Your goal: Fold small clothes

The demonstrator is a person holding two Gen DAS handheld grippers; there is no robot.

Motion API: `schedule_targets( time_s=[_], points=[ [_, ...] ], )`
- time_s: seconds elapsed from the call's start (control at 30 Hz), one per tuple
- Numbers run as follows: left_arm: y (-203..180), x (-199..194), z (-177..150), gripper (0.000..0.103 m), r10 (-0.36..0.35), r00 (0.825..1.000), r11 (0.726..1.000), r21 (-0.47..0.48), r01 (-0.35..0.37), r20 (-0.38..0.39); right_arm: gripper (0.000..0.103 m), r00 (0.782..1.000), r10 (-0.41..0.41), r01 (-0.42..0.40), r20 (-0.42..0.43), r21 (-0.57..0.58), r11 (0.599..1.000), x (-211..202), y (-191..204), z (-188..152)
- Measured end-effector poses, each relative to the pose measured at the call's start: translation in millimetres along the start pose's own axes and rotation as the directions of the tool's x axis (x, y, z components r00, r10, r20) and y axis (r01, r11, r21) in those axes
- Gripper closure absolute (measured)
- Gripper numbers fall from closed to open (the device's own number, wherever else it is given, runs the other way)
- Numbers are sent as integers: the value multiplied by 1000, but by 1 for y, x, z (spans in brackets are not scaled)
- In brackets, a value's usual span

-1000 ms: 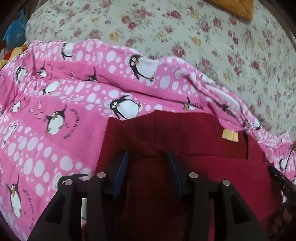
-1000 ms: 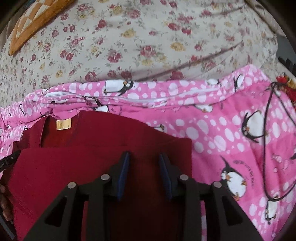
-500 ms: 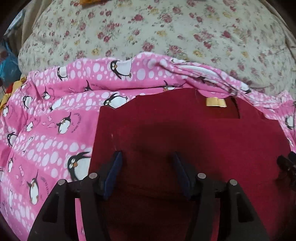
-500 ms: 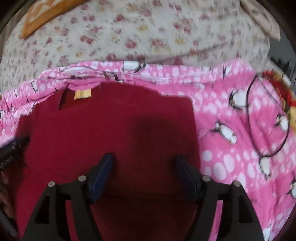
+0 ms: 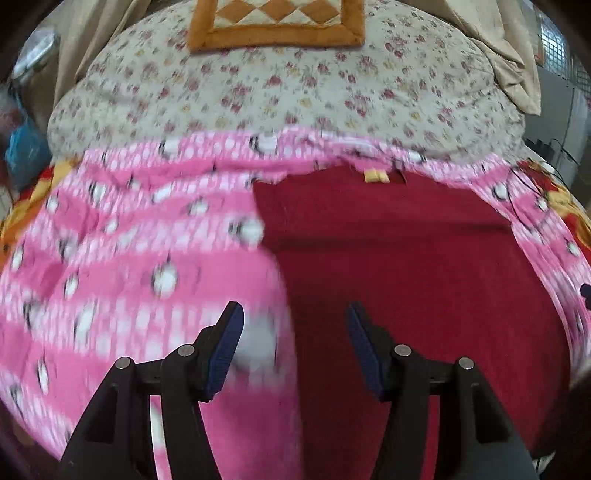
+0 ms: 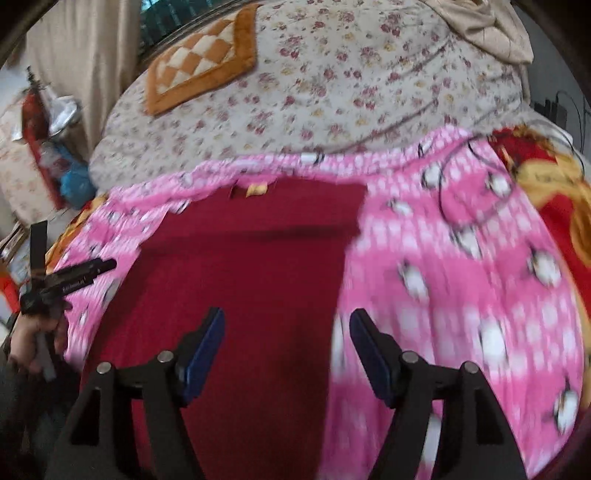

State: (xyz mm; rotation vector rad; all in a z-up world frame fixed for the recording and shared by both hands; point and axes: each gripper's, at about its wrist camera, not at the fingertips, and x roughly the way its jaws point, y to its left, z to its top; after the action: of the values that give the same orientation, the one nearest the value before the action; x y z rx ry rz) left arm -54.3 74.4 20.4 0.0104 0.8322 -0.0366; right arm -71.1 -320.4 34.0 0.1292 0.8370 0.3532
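Note:
A dark red garment (image 5: 406, 266) lies flat on a pink penguin-print blanket (image 5: 129, 240), with a fold line across it and a yellow neck label (image 5: 375, 176) at its far edge. My left gripper (image 5: 293, 325) is open and empty, raised above the garment's left edge. My right gripper (image 6: 286, 328) is open and empty, raised above the garment (image 6: 251, 280) near its right edge. The label (image 6: 256, 189) shows at the far end there too. The left gripper (image 6: 62, 282) appears at the left of the right wrist view.
The pink blanket (image 6: 461, 277) lies on a floral bedspread (image 5: 295, 92). An orange checkered cushion (image 5: 277, 22) sits at the far side. A black cable (image 6: 476, 184) loops on the blanket to the right. A red patterned blanket (image 6: 546, 199) lies at far right. Clutter stands at left.
Both grippers opened, let go of the red garment and pulled back and up. The garment now lies flat, folded over.

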Motion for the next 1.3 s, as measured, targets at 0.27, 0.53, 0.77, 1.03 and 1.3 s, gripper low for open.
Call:
schedule_targets(
  time_s=[0.27,0.53,0.77,1.03,1.3],
  points=[
    [-4,-24,-96,56,-100,987,988,-126,84,-122,30,979,30,-18,-203,63,998,-17,3,-108],
    [-22,-34,-141,57,-200,956,974,-148,171,-215,59,956,64,-41,-287,87,995,0,19,-139],
    [-20,-39,-145,83,-230,954,966,-162,201,-191,79,949,115,-87,-293,105,991,5,20,-137],
    [-23,-50,-137,103,-242,961,964,-147,221,-137,95,953,150,-125,-263,110,986,-4,17,-133],
    [-13,-67,-115,103,-228,973,963,-157,220,-30,96,989,149,-149,-6,22,989,-48,19,-94]
  ],
)
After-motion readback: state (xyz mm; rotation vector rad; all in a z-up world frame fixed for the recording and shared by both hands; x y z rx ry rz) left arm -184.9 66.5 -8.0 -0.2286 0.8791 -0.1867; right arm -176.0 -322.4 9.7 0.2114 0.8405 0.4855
